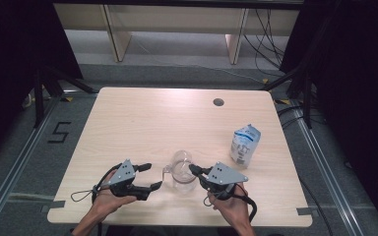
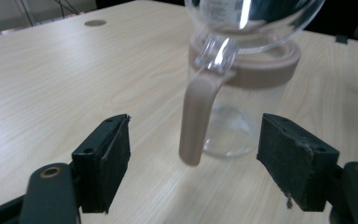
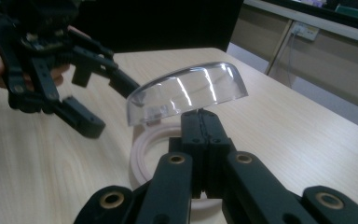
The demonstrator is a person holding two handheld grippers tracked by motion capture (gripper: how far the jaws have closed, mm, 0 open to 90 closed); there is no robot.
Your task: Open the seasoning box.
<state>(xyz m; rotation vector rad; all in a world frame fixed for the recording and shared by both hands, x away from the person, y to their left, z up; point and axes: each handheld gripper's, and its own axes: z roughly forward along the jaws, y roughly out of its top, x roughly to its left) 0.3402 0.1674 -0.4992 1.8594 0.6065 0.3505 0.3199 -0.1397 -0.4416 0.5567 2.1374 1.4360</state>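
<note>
Clear glass forms the pitcher [image 1: 180, 173], which is stood near the front edge of the pale wooden bench [image 1: 142, 123], between the two grippers. Its transparent lid [image 3: 186, 91] is pinched at the rim by the closed jaws of the right gripper [image 3: 200, 122] and held tilted just above the beige collar [image 2: 244, 63]. The left gripper [image 2: 193, 161] is aimed at the beige handle [image 2: 196, 119], its jaws spread wide with the handle between them but untouched. With so thin a pinch on smooth plastic, the lid could be let slip onto the pitcher. The unheld pitcher could also be nudged or tipped if the handle is struck by one jaw first. A white pouch [image 1: 244, 143] stands well apart.
</note>
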